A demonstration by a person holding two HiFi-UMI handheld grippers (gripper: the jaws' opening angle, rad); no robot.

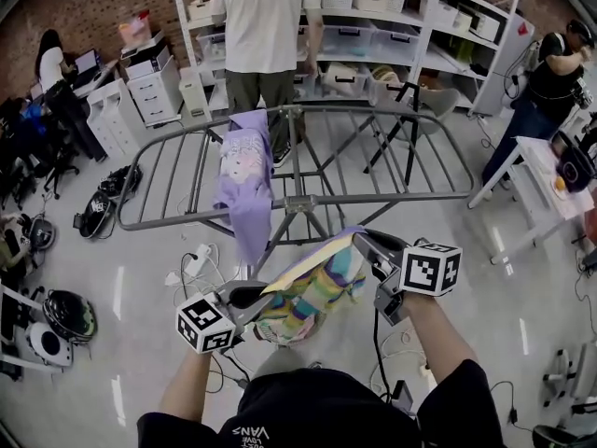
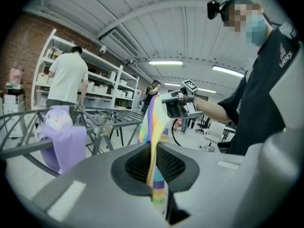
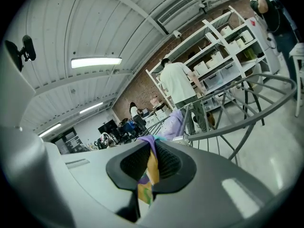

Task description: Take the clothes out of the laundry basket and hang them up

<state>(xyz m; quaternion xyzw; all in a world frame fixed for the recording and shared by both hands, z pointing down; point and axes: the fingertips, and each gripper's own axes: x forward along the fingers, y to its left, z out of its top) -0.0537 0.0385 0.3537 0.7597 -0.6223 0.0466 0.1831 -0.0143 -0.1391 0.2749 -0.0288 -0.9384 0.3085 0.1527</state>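
Observation:
A rainbow-striped garment (image 1: pixel 312 287) hangs stretched between my two grippers, just in front of the grey drying rack (image 1: pixel 410 199). My left gripper (image 1: pixel 250 299) is shut on its lower left edge, and the cloth (image 2: pixel 154 141) runs up from between the jaws. My right gripper (image 1: pixel 366 246) is shut on the upper right corner, where a fold of the cloth (image 3: pixel 151 163) shows pinched in the jaws. A lilac garment (image 1: pixel 244 180) is draped over the rack's near rail (image 2: pixel 59 137). No laundry basket is in view.
A person in a white shirt (image 1: pixel 264 26) stands behind the rack at white shelving (image 1: pixel 410 26). Another person (image 1: pixel 550 82) stands by a white table (image 1: pixel 536 180) at right. Helmets and bags (image 1: pixel 65 315) lie on the floor at left, cables (image 1: pixel 196 264) under the rack.

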